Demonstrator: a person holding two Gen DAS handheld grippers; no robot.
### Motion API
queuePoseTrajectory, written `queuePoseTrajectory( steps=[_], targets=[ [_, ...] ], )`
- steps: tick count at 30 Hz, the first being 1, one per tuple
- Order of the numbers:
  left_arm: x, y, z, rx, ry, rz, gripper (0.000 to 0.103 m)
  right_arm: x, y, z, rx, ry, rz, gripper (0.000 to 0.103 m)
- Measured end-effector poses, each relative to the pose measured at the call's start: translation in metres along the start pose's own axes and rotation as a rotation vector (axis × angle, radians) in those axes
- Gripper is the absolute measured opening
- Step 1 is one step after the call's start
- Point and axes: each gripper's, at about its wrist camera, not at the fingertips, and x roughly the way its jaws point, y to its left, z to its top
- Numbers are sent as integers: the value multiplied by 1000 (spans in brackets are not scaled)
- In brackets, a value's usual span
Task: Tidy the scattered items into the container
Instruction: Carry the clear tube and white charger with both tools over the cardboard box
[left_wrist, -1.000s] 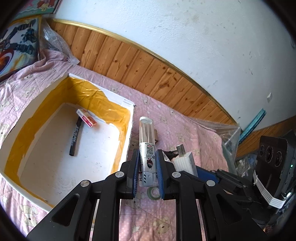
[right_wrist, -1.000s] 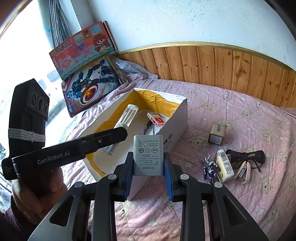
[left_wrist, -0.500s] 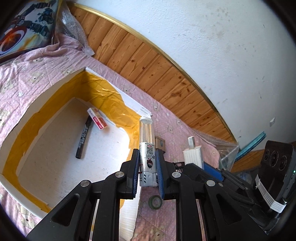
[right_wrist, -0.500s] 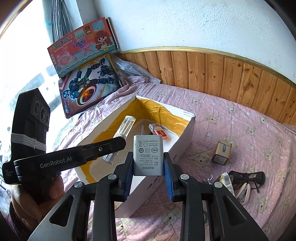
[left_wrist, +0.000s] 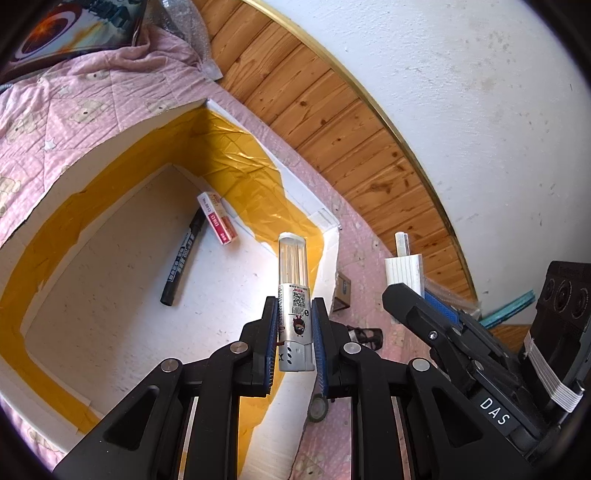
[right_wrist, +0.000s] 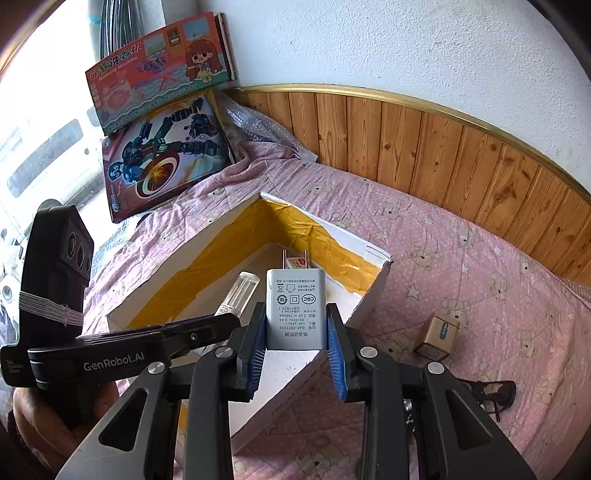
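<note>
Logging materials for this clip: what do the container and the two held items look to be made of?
Container: white foam-like board, matte and speckled, lined with glossy, wrinkled yellow tape.
Tube in the left gripper: clear, probably plastic, top showing thin sticks inside; printed silvery label.
Charger in the right gripper: smooth matte grey plastic, two metal prongs.

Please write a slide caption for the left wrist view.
Left gripper holds a toothpick tube over the box.

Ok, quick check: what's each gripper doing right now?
Left gripper: shut on the toothpick tube.
Right gripper: shut on the charger plug.
</note>
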Motion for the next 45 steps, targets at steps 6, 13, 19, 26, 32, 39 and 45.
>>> queuePoseTrajectory(
  steps=[6, 13, 19, 26, 32, 39, 45],
  targets=[
    [14, 4, 2, -20, 15, 26, 18, 20, 0, 9, -46, 33, -30, 32],
    [27, 9, 6, -40, 29, 56, 18, 41, 0, 18, -92, 69, -57, 32],
    [40, 13, 9, -56, 46, 77, 18, 59, -5, 23, -122, 119, -68, 32],
    [53, 19, 9, -75, 71, 92, 18, 82, -11, 30, -162, 195, -64, 32],
    [54, 22, 11, -130, 103, 62, 18, 105, -15, 37, -217, 277, -73, 32],
    [68, 33, 17, -267, 128, 117, 18, 126, -14, 47, -292, 362, -79, 32],
    [74, 36, 14, -342, 150, 123, 18, 144, -10, 48, -367, 438, -103, 32]
  ],
)
